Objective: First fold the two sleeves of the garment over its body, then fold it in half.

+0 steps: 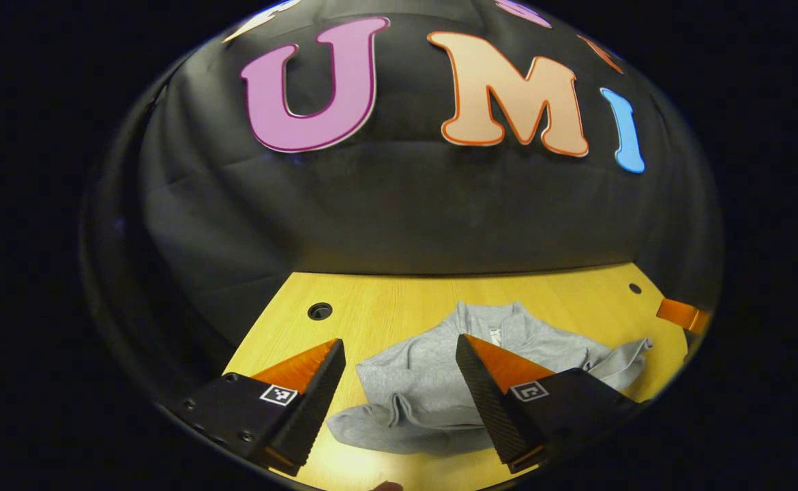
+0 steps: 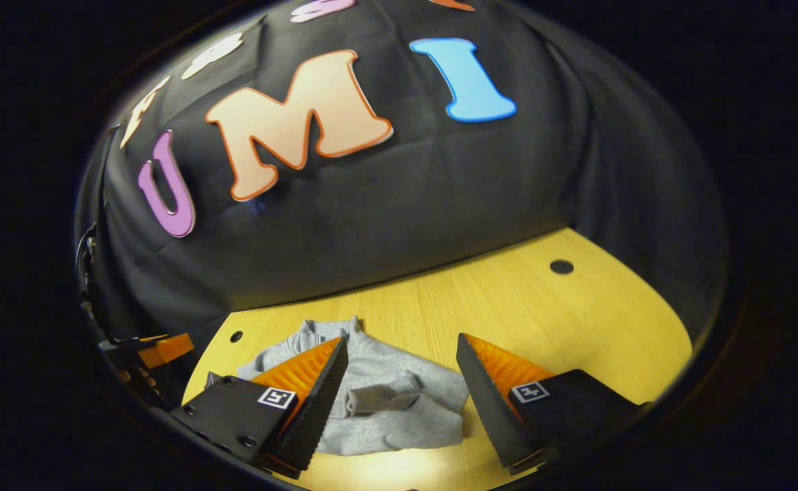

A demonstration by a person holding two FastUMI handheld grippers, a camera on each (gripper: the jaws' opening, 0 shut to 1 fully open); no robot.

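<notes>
Grey garment [image 1: 433,382] lying flat on yellow worktop [image 1: 385,307], collar toward far wall, one sleeve [image 2: 382,399] folded across body. Left gripper [image 1: 399,361] hovering above it, jaws spread wide, grasping nothing. Right gripper [image 2: 402,358] likewise released over garment's right part. Other gripper's tip peeking at worktop's right edge [image 1: 682,315].

A black cloth wall [image 1: 399,204] hangs creased and draped behind, curving round both sides of the booth. Below it runs a yellow wood-grain tabletop [image 1: 399,300], light pooling bright at its near edge. 2 round dark holes sit in the table in the left gripper view [image 1: 319,311], 1 more far off [image 1: 635,288].
</notes>
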